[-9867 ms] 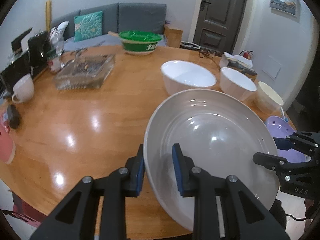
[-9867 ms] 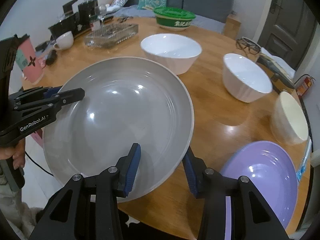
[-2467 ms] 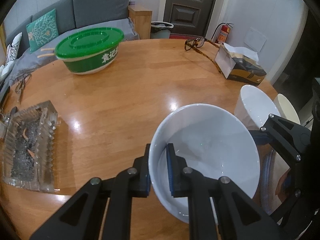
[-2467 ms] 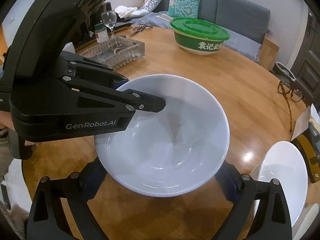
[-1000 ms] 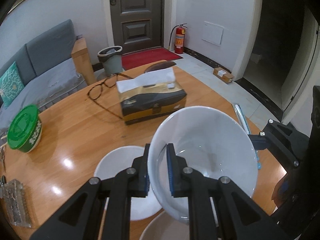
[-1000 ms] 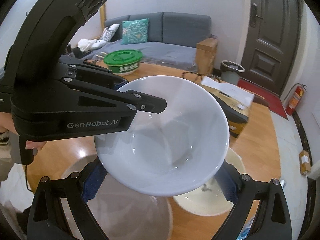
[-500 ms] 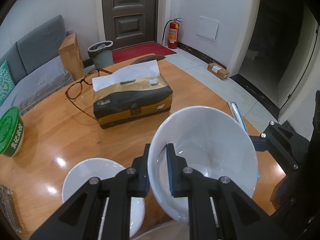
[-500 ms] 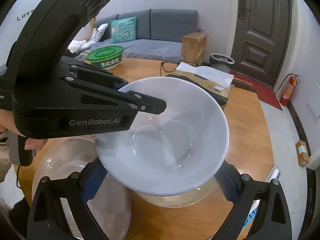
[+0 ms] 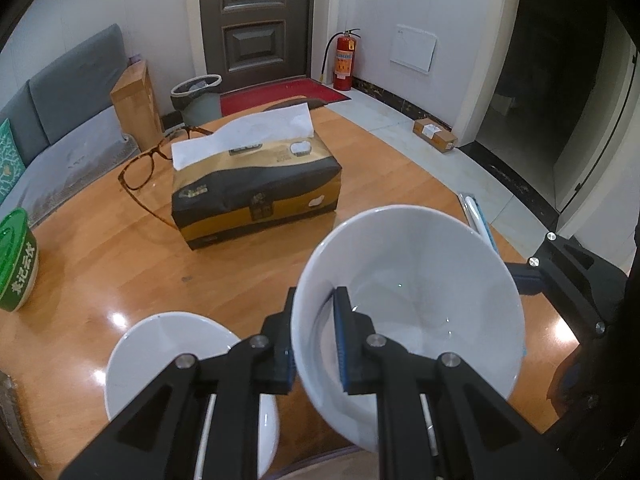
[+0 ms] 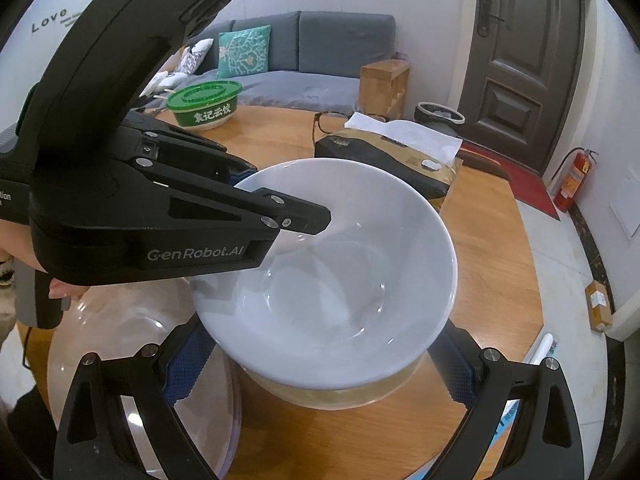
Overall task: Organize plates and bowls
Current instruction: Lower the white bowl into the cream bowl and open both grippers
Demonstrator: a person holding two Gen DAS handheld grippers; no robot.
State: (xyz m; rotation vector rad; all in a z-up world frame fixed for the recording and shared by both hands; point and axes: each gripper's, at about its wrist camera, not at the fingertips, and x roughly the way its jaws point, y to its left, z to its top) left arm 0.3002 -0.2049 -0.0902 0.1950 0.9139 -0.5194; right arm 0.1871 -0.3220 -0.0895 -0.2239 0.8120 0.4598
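A large white bowl is held by both grippers. My left gripper is shut on its near rim, one pad inside and one outside. In the right wrist view my right gripper spans the bowl, with a blue pad against each side. The bowl sits low over a cream bowl, whose rim shows just beneath it; whether they touch I cannot tell. A smaller white bowl stands on the table at lower left. A grey plate lies left of the cream bowl, with a purple rim under it.
On the wooden table, a tissue box stands beyond the bowls with glasses beside it. A green lidded bowl sits far left. A thin white tube lies at the table's right edge. A hand holds the left gripper.
Both grippers have carried the white bowl across the table and lowered it over the cream bowl. The tissue box now looks closer. In the last half second hardly anything moved.
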